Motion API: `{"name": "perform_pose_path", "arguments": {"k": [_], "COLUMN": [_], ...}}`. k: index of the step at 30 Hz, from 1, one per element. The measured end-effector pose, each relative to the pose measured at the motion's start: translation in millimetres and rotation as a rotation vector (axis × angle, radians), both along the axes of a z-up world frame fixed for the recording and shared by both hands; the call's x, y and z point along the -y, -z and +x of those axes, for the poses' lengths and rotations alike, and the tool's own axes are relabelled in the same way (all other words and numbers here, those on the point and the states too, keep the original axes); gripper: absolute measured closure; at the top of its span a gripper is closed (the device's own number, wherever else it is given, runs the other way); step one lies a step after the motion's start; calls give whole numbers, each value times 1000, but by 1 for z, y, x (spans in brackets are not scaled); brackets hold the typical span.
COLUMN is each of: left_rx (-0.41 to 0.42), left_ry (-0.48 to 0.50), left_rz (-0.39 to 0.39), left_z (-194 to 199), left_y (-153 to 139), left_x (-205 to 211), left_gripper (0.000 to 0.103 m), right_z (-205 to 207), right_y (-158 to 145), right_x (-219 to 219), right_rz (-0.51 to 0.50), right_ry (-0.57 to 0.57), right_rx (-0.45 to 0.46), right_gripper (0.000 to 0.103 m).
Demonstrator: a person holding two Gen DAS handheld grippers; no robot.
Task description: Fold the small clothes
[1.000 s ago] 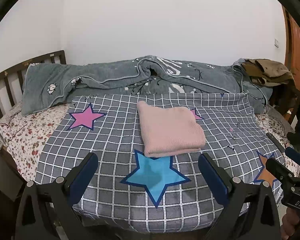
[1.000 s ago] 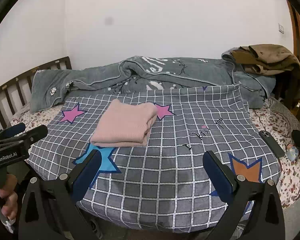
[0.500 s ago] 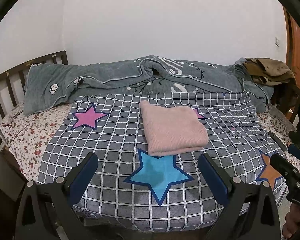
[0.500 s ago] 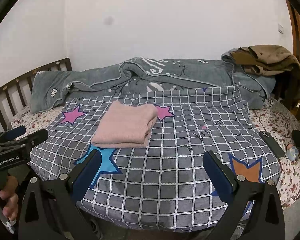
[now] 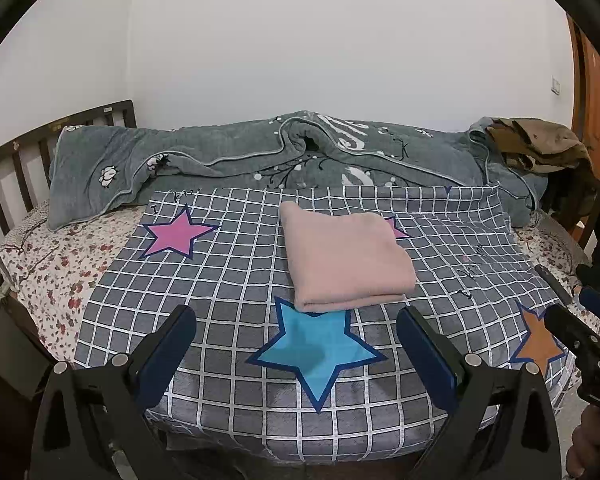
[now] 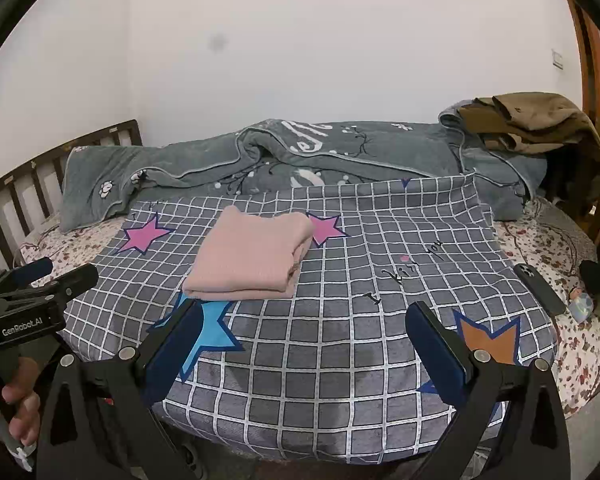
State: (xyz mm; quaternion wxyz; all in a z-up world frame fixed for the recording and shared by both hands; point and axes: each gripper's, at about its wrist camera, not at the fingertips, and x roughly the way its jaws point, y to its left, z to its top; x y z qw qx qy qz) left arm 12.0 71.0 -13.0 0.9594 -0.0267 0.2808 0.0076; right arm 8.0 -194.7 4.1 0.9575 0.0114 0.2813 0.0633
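Note:
A pink knitted garment (image 5: 346, 258) lies folded into a neat rectangle on the grey checked blanket with stars (image 5: 236, 280); the right wrist view shows the garment (image 6: 252, 258) left of centre. My left gripper (image 5: 296, 336) hangs open near the blanket's front edge, short of the garment, with nothing between its fingers. My right gripper (image 6: 300, 340) is open too, over the blanket's front part and to the right of the garment, holding nothing. Each gripper appears at the edge of the other's view, held by a hand.
A crumpled grey quilt (image 5: 284, 156) runs along the back of the bed. Brown clothes (image 6: 528, 120) are piled at the back right. A dark phone (image 6: 540, 288) lies on the floral sheet at the right. A wooden headboard (image 5: 16, 160) stands at the left.
Both grippers have drawn back a little from the bed; the folded garment has not moved and both stay open.

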Motion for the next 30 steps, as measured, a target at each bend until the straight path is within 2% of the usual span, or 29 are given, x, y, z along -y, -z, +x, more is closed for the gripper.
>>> {"name": "perform_pose_path", "arguments": {"k": [30], "left_rx": [11], "left_ry": [-1], "left_rz": [3], "left_z": [-4], "left_y": [-5], "left_x": [1], "left_gripper": [2], "right_z": [-8], "right_y": [-5], "right_x": [-2], "right_rz": [6], "right_ry": [-3], "right_rx": [10], "right_gripper": [3]}}
